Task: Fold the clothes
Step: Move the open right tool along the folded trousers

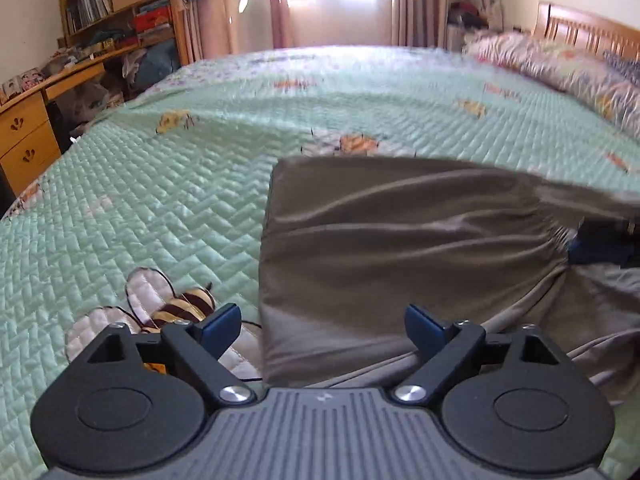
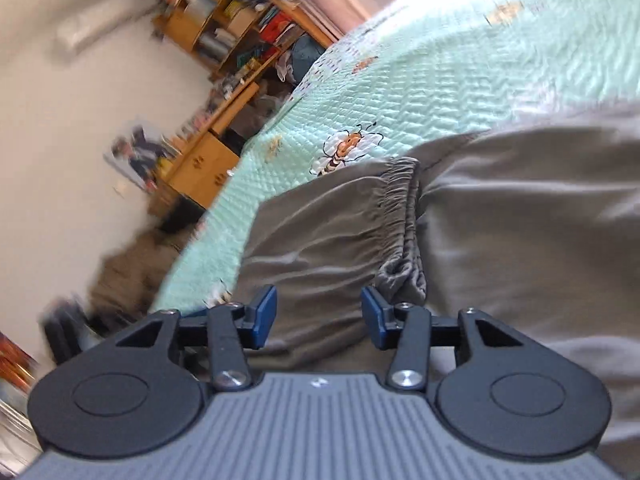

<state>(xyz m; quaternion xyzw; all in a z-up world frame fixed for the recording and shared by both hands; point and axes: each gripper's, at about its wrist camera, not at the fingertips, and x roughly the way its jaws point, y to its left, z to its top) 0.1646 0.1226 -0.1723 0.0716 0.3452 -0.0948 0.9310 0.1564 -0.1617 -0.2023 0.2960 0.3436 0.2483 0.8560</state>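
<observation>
Left gripper (image 1: pixel 322 330) jaws wide apart and empty, right gripper (image 2: pixel 319 316) jaws partly apart and empty, both over the folded grey-brown cloth trousers (image 1: pixel 380 248) with gathered elastic waistband (image 2: pixel 400 204), lying on the mint-green quilted bee-print bedspread (image 1: pixel 160 200); wooden desk (image 1: pixel 28 136) beyond bed's edge.

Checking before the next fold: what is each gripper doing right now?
Left gripper: open, holding nothing.
Right gripper: open, holding nothing, above the grey trousers.
</observation>
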